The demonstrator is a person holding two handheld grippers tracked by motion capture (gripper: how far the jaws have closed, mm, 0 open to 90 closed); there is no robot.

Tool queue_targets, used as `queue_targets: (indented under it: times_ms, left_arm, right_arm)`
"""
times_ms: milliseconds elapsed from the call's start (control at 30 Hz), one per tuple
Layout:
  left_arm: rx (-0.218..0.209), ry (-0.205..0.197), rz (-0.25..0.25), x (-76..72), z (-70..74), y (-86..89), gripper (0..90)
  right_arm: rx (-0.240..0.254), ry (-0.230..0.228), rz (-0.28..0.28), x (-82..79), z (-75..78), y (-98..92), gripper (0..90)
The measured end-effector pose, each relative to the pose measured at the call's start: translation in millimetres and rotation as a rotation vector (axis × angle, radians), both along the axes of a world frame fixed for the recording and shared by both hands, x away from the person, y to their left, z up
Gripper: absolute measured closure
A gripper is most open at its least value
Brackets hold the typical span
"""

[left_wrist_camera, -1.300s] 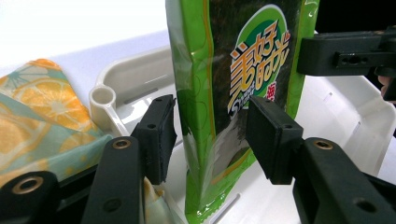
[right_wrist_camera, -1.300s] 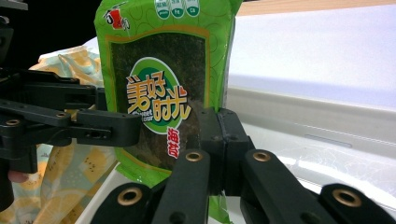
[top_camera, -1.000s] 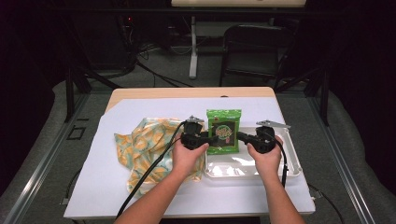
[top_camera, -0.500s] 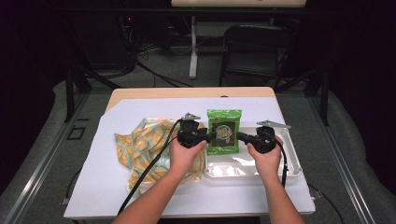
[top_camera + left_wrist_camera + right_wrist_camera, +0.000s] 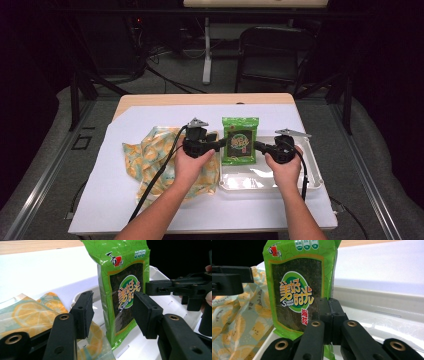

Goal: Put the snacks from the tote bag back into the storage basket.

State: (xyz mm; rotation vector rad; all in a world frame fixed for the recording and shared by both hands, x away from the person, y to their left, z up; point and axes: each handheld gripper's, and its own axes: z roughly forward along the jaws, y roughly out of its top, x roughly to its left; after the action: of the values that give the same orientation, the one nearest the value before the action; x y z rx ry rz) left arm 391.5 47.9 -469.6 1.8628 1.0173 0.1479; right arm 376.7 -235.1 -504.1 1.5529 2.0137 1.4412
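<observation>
Table (image 5: 125, 200) under white paper is carrying a white tray (image 5: 310, 170) at the right and a lemon-print bag (image 5: 150, 155) at the left. Green snack packet (image 5: 240, 140) is standing upright over the tray's left edge. The right gripper (image 5: 260, 146) is pinching the packet's right edge with jaws pressed together. The left gripper (image 5: 218, 144) is waiting at the packet's left edge, its jaws standing apart on both sides without pressing.
</observation>
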Motion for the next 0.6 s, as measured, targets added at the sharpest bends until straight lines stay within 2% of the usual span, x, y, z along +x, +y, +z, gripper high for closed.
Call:
queue_targets:
  times_ms: [67,133,167,233,300,367,600]
  left_arm:
    - [-0.001,-0.003,0.0,-0.3,1.4,2.7,51.1]
    - [-0.033,-0.009,0.011,-1.0,0.4,7.5,51.1]
    - [-0.051,0.005,0.016,-0.6,-1.1,11.1,51.1]
    - [-0.041,0.011,0.028,-0.2,-3.4,15.1,51.1]
    - [-0.052,0.016,0.042,0.0,-6.6,21.1,51.3]
    - [-0.046,0.021,0.048,-0.1,-8.5,25.9,51.3]
    - [-0.056,0.014,0.071,-3.0,-9.2,38.4,51.5]
  right_arm:
    - [-0.001,0.002,-0.004,0.5,-0.5,-0.1,90.0]
    - [-0.006,0.003,-0.005,1.1,-0.9,-0.1,90.0]
    - [-0.005,0.003,0.0,1.5,-1.4,0.1,90.0]
    - [-0.013,0.012,-0.004,2.4,-3.1,1.0,90.0]
    - [-0.015,0.02,-0.006,3.7,-6.0,1.9,90.0]
    - [-0.02,0.021,-0.012,5.1,-8.2,3.4,90.0]
    - [-0.02,0.022,-0.024,6.6,-8.8,3.8,90.0]
